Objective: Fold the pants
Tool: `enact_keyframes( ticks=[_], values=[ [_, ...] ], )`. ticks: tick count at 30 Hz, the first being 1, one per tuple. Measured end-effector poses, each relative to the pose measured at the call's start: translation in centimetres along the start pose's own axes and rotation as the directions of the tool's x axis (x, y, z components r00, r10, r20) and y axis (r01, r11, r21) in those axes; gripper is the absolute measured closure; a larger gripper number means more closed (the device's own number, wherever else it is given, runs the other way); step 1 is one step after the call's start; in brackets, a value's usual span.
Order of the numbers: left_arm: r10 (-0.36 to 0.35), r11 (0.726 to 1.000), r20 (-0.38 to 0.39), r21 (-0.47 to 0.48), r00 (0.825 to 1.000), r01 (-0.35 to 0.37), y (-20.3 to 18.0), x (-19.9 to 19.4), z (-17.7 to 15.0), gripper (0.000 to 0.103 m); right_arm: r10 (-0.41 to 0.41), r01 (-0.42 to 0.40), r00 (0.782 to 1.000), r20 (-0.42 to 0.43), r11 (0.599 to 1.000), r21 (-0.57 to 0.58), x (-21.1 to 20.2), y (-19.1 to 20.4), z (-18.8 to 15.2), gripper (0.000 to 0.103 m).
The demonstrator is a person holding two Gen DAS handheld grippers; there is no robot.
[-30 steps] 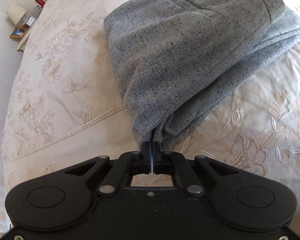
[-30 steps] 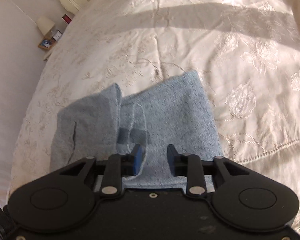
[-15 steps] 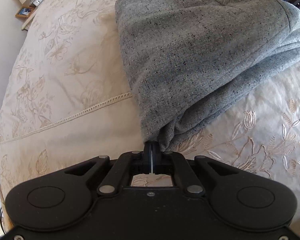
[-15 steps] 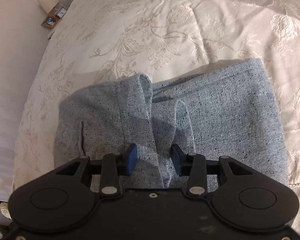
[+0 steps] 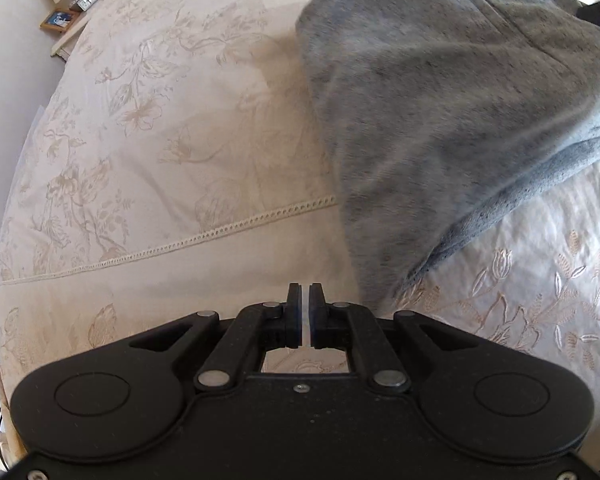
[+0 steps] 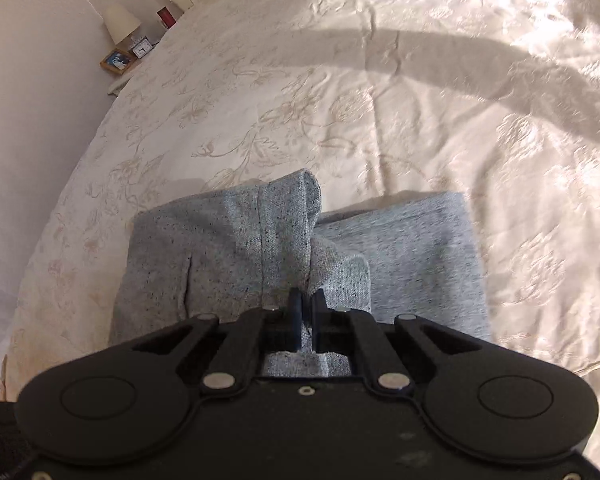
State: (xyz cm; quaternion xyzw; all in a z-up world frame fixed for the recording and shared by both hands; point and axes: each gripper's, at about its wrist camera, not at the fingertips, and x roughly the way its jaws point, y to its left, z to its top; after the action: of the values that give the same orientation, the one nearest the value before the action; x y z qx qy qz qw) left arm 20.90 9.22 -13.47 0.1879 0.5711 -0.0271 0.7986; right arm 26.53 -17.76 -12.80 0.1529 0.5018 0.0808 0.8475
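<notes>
Left wrist view first: the left tongs (image 5: pixel 305 294) are just parting, a thin slit of light between the pads and nothing in it, while the grey pants (image 5: pixel 440 120) lie bunched on the embroidered bedspread (image 5: pixel 160 168) up and to the right, their nearest edge just beside the tips. Over to the right wrist view: the right tongs (image 6: pixel 307 300) are pressed together, pinching a raised ridge of the pants (image 6: pixel 240 248), with a flatter layer spread out to the right. To do this step well, I'd say lift that pinch gently and keep the seam straight so the layers don't twist. Only this view shows the grip; only the left shows the loose, rounded end.
</notes>
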Motion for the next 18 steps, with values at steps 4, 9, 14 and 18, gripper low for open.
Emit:
enact_keyframes(
  ticks=[4,9,14,18],
  values=[
    [-0.022,1.000,0.055,-0.004,0.998,0.023,-0.1,-1.5,1.6,0.091,-0.065,0.065,0.998,-0.001,0.996,0.056,-1.4,-3.9,0.0,0.098],
    [-0.090,0.995,0.127,-0.021,0.988,0.093,-0.6,-2.7,5.0,0.090,-0.056,0.059,0.997,-0.047,0.997,0.043,0.6,-5.2,-0.1,0.098],
    [-0.156,0.985,0.168,-0.047,0.973,0.166,-2.1,-2.5,8.3,0.090,-0.093,0.097,0.993,-0.072,0.993,0.060,2.4,-5.2,0.1,0.098],
    [-0.237,0.969,0.104,-0.042,0.966,0.243,-4.2,-0.1,9.3,0.090,-0.086,0.086,0.996,0.013,0.996,-0.012,-0.4,-3.9,1.5,0.098]
  ],
)
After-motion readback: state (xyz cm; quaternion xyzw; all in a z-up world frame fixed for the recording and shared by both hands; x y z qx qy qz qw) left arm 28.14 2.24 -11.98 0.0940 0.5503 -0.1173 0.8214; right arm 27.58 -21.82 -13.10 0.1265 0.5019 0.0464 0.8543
